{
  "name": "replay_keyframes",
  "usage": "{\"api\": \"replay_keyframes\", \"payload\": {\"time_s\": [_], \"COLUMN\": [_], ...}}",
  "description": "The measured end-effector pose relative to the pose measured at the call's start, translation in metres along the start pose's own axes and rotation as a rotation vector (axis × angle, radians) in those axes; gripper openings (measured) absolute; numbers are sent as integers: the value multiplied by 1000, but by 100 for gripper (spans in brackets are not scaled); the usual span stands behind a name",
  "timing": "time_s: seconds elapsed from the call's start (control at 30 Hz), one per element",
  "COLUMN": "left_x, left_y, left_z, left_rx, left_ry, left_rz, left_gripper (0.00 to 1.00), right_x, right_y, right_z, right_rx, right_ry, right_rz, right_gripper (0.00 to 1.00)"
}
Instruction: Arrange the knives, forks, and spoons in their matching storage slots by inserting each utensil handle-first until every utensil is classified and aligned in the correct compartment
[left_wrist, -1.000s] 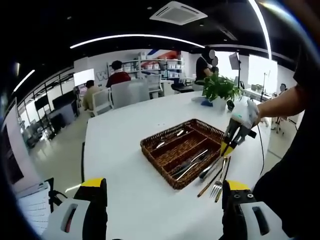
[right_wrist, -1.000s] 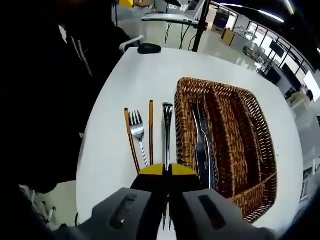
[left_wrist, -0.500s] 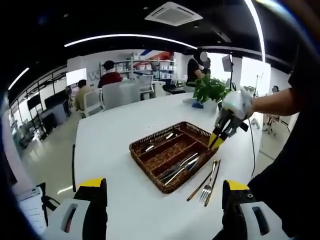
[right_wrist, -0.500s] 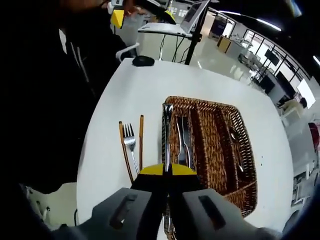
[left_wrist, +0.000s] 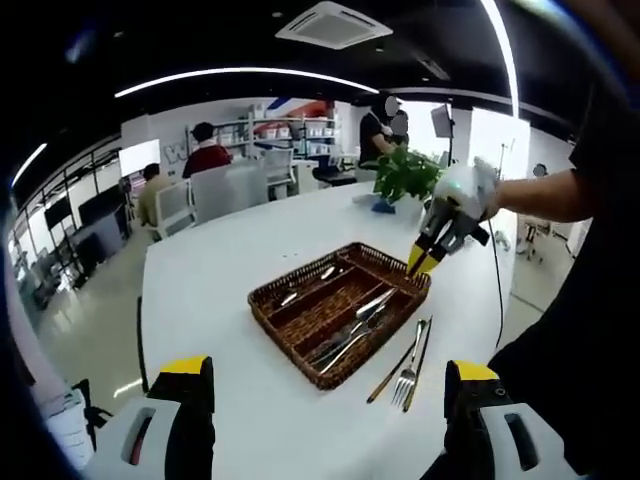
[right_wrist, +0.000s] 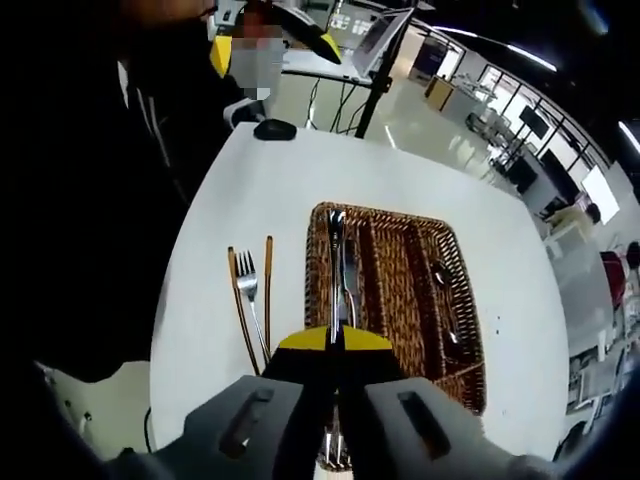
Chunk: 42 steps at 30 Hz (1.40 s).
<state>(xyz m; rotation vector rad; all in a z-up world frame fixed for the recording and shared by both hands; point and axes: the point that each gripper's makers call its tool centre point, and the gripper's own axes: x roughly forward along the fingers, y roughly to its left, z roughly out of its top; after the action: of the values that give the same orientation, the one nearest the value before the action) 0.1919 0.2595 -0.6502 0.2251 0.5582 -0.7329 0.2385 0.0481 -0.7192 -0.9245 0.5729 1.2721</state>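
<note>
Surface: spanning an open office, white table (left_wrist: 230, 290) under wicker tray (right_wrist: 400, 290).
Right gripper (right_wrist: 335, 345): above tray, clamping a fork (right_wrist: 334, 260) (handle forward).
Left gripper (left_wrist: 325, 385): wide apart.

Fork (right_wrist: 247, 286) between two chopsticks (right_wrist: 268, 270), beside wicker tray (right_wrist: 466, 318) on table (right_wrist: 250, 185).

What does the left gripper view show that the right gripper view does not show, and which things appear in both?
The left gripper view alone shows seated people, white chairs and a potted plant.

The right gripper view alone shows a dark mouse-like object at the table edge and a stand behind it.

Both show the wicker tray, the loose fork between two brown sticks, and the right gripper holding a metal utensil over the tray.
</note>
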Motion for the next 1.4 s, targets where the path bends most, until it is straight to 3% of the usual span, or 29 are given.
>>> {"api": "replay_keyframes", "payload": {"time_s": [0.6,1.4], "left_x": [14,12], "left_y": [2,10], "left_z": [5,2], "left_rx": [7,2], "left_ry": [4,2], "left_rz": [-18,4], "left_gripper": [100,100], "right_x": [-36,-21], "right_y": [-27,-43], "right_z": [22,26], "right_rx": [-52,-90], "right_ry": [-31,-30], "right_rz": [-75,-91], "right_gripper": [0,0]}}
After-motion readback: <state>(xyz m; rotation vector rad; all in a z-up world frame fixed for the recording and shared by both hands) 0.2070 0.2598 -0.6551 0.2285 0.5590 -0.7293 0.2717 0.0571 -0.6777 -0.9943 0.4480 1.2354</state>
